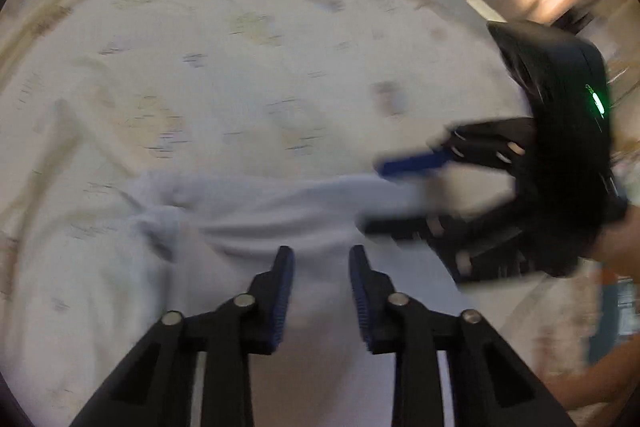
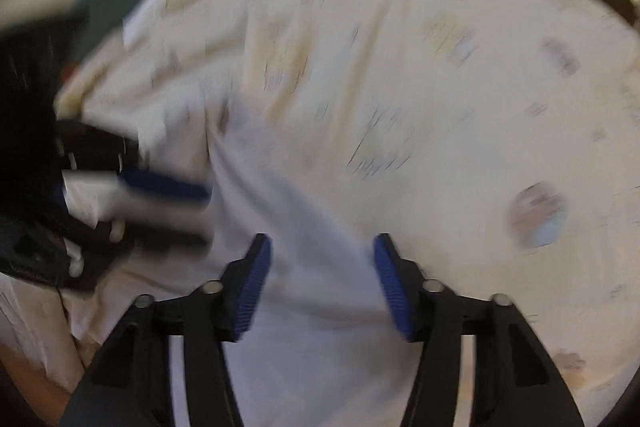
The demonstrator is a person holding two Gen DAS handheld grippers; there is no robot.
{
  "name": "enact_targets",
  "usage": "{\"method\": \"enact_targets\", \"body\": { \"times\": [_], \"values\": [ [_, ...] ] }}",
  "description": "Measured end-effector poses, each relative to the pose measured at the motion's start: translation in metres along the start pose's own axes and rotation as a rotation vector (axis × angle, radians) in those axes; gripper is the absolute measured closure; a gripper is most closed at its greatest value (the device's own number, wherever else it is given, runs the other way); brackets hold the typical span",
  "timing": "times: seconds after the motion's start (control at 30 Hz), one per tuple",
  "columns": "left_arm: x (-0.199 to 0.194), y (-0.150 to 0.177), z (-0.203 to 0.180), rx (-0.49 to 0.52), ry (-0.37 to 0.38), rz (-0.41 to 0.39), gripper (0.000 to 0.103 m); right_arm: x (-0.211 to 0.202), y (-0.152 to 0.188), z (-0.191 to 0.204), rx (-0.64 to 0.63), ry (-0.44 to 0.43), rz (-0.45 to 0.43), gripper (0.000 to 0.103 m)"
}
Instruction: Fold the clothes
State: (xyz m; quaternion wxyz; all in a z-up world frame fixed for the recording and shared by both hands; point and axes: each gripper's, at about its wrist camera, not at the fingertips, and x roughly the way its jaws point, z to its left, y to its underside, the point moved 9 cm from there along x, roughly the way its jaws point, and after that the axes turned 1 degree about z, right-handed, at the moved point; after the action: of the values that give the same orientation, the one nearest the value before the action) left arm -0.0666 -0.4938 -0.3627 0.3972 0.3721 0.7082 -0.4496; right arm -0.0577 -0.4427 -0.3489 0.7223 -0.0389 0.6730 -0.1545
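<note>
A: The white garment point(image 1: 304, 211) lies bunched on the bed point(image 1: 240, 27), at its near edge, and the left gripper point(image 1: 320, 259) hovers over it, its 2 fingers point(image 1: 282, 291) apart, nothing between them!

B: Right gripper point(image 2: 320, 251) too, fingers spread wide above the cloth. Blurry, mind.

A: Looks light, limp and thin; it should sag and crease.

B: I'd pinch a hem or corner, not that knotted bunch point(image 1: 160, 215).

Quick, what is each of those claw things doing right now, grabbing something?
Left gripper: open, over the white garment, gripping nothing.
Right gripper: open, over the same garment, gripping nothing.
</note>
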Motion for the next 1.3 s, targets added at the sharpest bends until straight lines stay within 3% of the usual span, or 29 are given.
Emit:
{"method": "enact_targets", "body": {
  "times": [0.03,0.07,0.1,0.13,0.17,0.23,0.3,0.4,0.43,0.5,0.57,0.63,0.7,0.73,0.97,1.07,1.2,1.23,1.3],
  "values": [
    [0.001,0.005,0.018,0.008,-0.085,0.011,0.084,0.013,0.007,0.0,-0.013,0.027,0.029,0.057],
    [0.0,0.01,0.043,0.018,-0.193,0.016,0.1,0.016,0.01,-0.012,-0.011,0.087,0.031,0.057],
    [-0.003,0.014,0.064,0.003,-0.263,0.019,0.101,0.019,0.014,-0.024,-0.009,0.148,0.032,0.054],
    [-0.009,0.02,0.101,-0.067,-0.348,0.027,0.101,0.019,0.017,-0.036,0.011,0.192,0.028,0.051],
    [-0.018,0.025,0.132,-0.172,-0.38,0.019,0.101,0.012,0.017,-0.049,0.073,0.2,0.012,0.051],
    [-0.04,0.027,0.152,-0.303,-0.268,-0.064,0.1,0.0,0.018,-0.058,0.125,0.182,-0.026,0.051],
    [-0.052,0.023,0.135,-0.255,-0.178,-0.095,0.097,-0.012,0.015,-0.05,0.083,0.178,-0.068,0.051],
    [-0.054,0.018,0.094,-0.181,-0.009,-0.084,0.068,-0.031,0.009,-0.026,0.002,0.153,-0.133,0.048],
    [-0.053,0.016,0.08,-0.138,0.021,-0.076,0.054,-0.036,0.01,-0.022,-0.001,0.148,-0.138,0.048],
    [-0.045,0.01,0.052,-0.016,0.02,-0.053,0.047,-0.045,0.014,-0.015,-0.005,0.139,-0.146,0.048],
    [-0.034,0.011,0.041,0.048,0.019,0.001,0.047,-0.049,0.025,-0.011,-0.006,0.132,-0.133,0.048],
    [-0.02,0.007,0.032,0.04,0.037,0.038,0.047,-0.048,0.039,-0.008,-0.013,0.141,-0.118,0.048],
    [-0.004,-0.002,0.024,0.037,0.035,0.064,0.071,-0.045,0.052,-0.008,0.001,0.144,-0.101,0.048],
    [0.002,-0.01,0.024,0.046,0.007,0.064,0.1,-0.043,0.058,-0.01,0.015,0.142,-0.094,0.048],
    [-0.059,-0.046,-0.014,0.131,0.187,-0.182,0.099,-0.037,0.085,-0.021,0.15,0.077,-0.087,0.048],
    [-0.055,-0.065,0.008,0.101,0.091,-0.203,0.099,-0.037,0.083,-0.022,0.173,0.056,-0.108,0.048],
    [0.006,-0.053,0.063,0.019,-0.124,0.0,0.094,-0.037,0.076,-0.019,0.198,0.048,-0.112,0.048],
    [0.014,-0.051,0.074,-0.004,-0.177,0.02,0.085,-0.038,0.076,-0.017,0.196,0.049,-0.115,0.048],
    [0.011,-0.053,0.091,-0.052,-0.257,-0.026,0.084,-0.043,0.077,-0.016,0.184,0.069,-0.122,0.048]
  ]
}}
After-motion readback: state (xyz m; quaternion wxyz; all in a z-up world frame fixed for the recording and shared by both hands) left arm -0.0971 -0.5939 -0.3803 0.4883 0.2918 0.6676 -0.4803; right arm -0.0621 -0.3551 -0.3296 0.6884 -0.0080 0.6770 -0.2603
